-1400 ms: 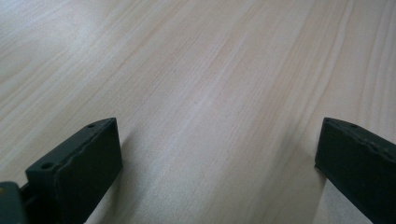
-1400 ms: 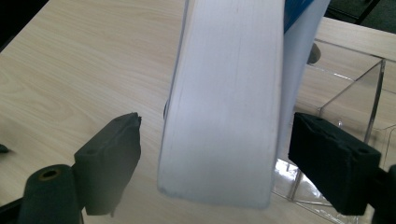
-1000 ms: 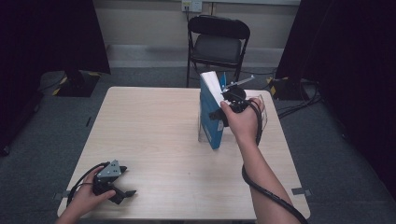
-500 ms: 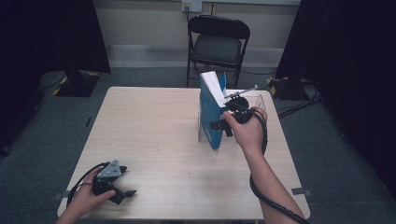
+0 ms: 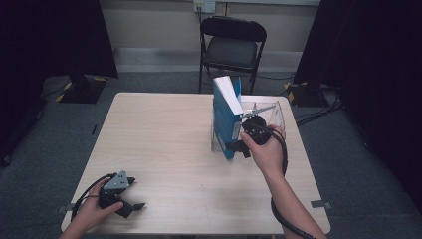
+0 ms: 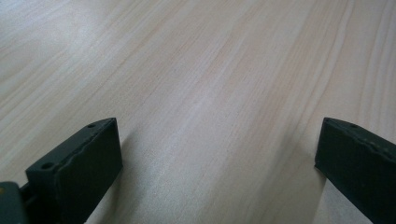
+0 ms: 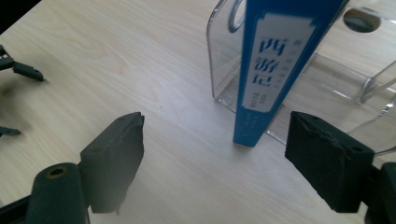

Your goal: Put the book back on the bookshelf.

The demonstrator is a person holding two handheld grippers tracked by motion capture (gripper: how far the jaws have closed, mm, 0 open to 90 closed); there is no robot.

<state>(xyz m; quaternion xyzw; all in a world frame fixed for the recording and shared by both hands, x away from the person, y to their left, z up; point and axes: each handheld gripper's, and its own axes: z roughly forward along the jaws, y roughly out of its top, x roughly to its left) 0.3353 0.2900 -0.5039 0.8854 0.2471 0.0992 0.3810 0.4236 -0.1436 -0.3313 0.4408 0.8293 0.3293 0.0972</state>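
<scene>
Blue book (image 5: 226, 117) stands upright in the clear rack (image 5: 271, 112) near the bench's (image 5: 164, 134) far right edge; right gripper (image 7: 212, 158) gapes empty before it. Left gripper (image 5: 130, 205) rests wide open, empty, near-left corner.

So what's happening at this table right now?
A person works with two tongs. The right tongs are open just in front of a blue book, which stands upright in a clear plastic organizer; they are not gripping it. The left tongs rest open on the wooden table near its front corner, holding nothing.
</scene>
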